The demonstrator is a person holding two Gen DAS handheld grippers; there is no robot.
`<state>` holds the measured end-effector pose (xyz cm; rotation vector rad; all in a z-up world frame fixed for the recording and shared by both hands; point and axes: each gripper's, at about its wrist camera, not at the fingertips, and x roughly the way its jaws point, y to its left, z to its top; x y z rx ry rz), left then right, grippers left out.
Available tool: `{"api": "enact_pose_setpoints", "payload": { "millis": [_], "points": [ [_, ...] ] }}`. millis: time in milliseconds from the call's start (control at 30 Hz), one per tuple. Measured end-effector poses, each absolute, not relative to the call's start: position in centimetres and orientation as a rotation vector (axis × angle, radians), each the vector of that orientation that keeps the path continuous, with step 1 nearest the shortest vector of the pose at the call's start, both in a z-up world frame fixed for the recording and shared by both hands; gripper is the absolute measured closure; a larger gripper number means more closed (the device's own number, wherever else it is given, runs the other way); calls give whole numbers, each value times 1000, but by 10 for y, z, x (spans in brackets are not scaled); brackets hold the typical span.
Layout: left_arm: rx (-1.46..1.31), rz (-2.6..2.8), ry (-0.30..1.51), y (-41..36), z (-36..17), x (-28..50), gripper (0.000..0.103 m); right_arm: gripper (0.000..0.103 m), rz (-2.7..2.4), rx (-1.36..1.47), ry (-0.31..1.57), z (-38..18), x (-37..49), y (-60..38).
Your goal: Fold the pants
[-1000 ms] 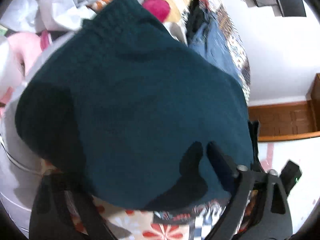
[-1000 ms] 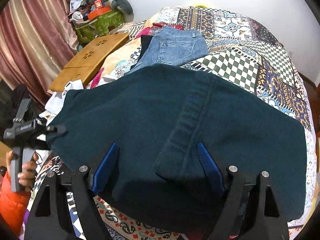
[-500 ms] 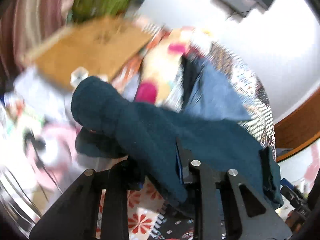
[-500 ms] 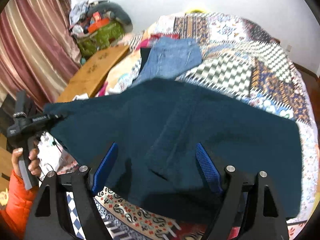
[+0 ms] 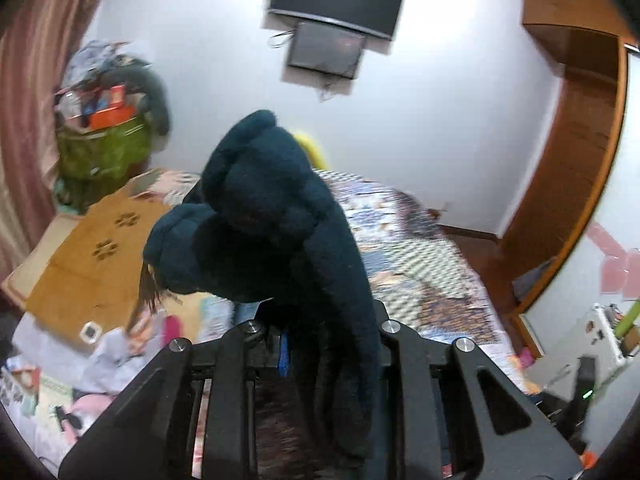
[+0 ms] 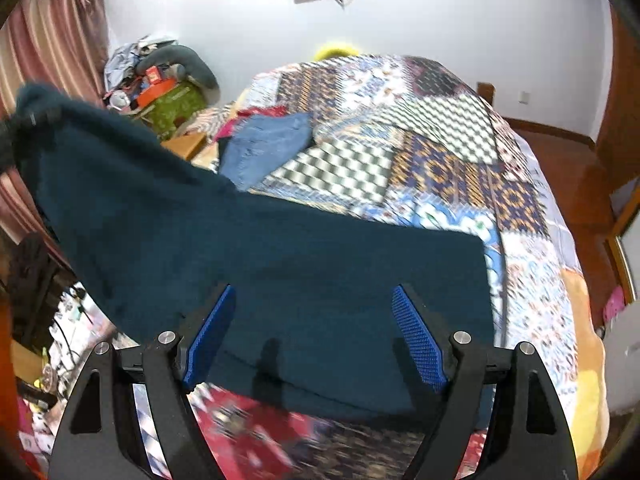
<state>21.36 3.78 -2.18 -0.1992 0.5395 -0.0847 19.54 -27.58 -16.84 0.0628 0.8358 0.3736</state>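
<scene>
Left gripper (image 5: 320, 344) clamps pants (image 5: 280, 216), one end lifted ahead; right gripper (image 6: 312, 332) gapes empty above the rest on the bed (image 6: 440, 140); fold mid-carry; next, lay the end across.

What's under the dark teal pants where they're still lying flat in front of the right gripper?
The teal pants lie on the patchwork quilt, whose red and dark patches show past their near edge. Anything beneath the fabric itself is covered. The open right gripper hovers above.
</scene>
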Motion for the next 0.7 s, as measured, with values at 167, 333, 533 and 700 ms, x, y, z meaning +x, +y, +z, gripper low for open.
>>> {"api": "enact_pose_setpoints", "payload": {
  "millis": [167, 333, 533, 700],
  "points": [
    [-145, -168, 534, -26, -10, 233, 80, 25, 337, 75, 852, -182, 187, -317],
    [-96, -255, 568, -85, -14, 253, 80, 25, 305, 111, 881, -193, 179, -356],
    [-85, -374, 653, -144, -35, 272, 80, 25, 268, 138, 906, -204, 167, -387],
    [-55, -509, 789, -187, -78, 279, 80, 25, 256, 172, 914, -208, 158, -399]
  ]
}}
